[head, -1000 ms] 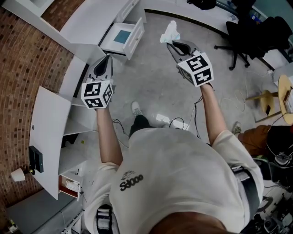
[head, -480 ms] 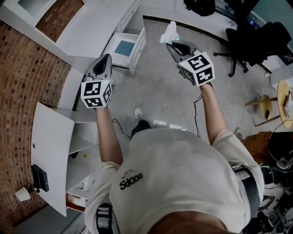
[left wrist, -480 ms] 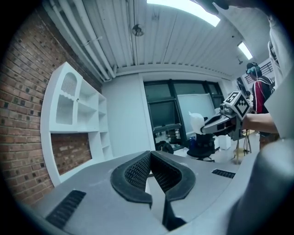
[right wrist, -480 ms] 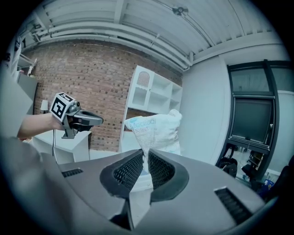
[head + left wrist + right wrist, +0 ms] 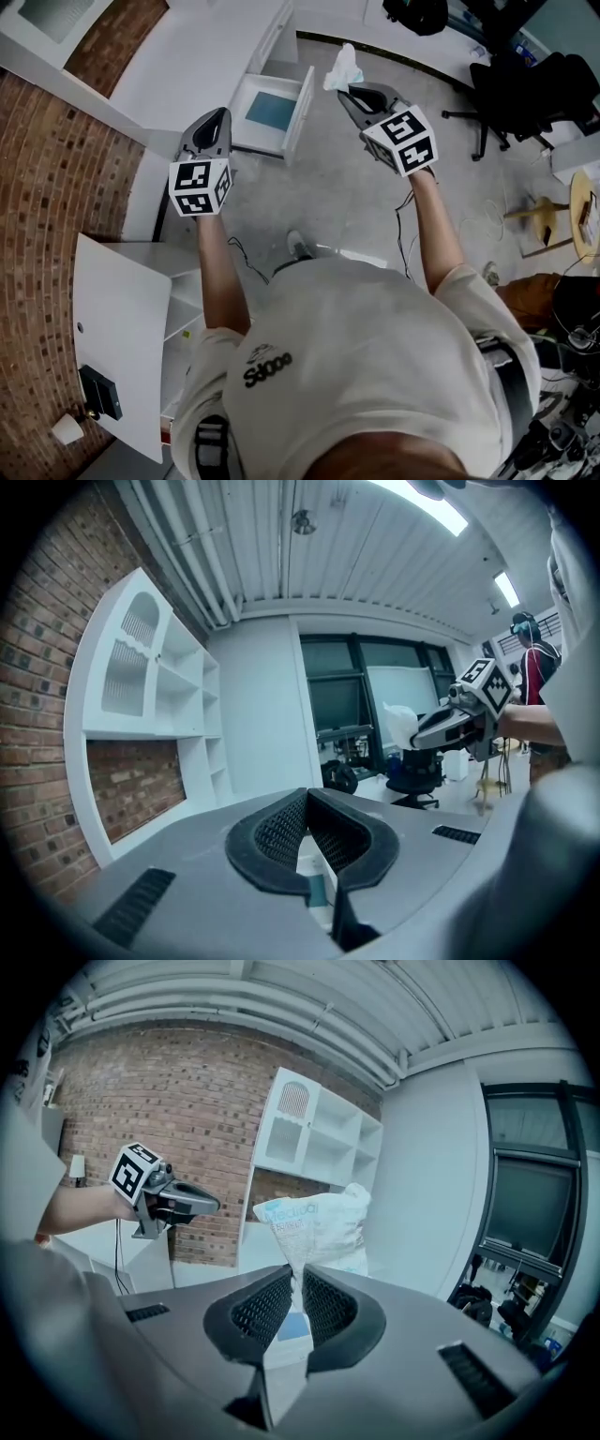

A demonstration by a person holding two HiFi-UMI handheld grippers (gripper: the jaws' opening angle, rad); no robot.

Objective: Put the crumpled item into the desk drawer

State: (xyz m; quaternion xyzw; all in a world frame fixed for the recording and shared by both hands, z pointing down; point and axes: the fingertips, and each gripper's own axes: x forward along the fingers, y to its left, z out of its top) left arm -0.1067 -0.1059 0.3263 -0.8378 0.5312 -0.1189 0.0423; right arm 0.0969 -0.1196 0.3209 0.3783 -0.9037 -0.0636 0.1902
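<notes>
My right gripper (image 5: 343, 91) is shut on a crumpled white wrapper (image 5: 342, 67) with pale blue print, which sticks up past the jaw tips (image 5: 317, 1222). It hangs in the air just right of the open white desk drawer (image 5: 302, 101), whose inside shows a blue-grey bottom. My left gripper (image 5: 218, 116) is shut with nothing in it, held in the air left of the drawer, over the white desk (image 5: 178, 66). In the left gripper view the right gripper (image 5: 450, 726) with the wrapper (image 5: 401, 726) shows at the right.
A brick wall (image 5: 56, 169) runs along the left, with a white shelf unit (image 5: 309, 1157) against it. A white cabinet door (image 5: 117, 328) stands open at lower left. A black office chair (image 5: 525, 84) and cables on the concrete floor (image 5: 328, 197) lie to the right.
The view has shifted so the drawer now lies closer, between the two grippers. The right gripper still holds the wrapper; both grippers kept their poses.
</notes>
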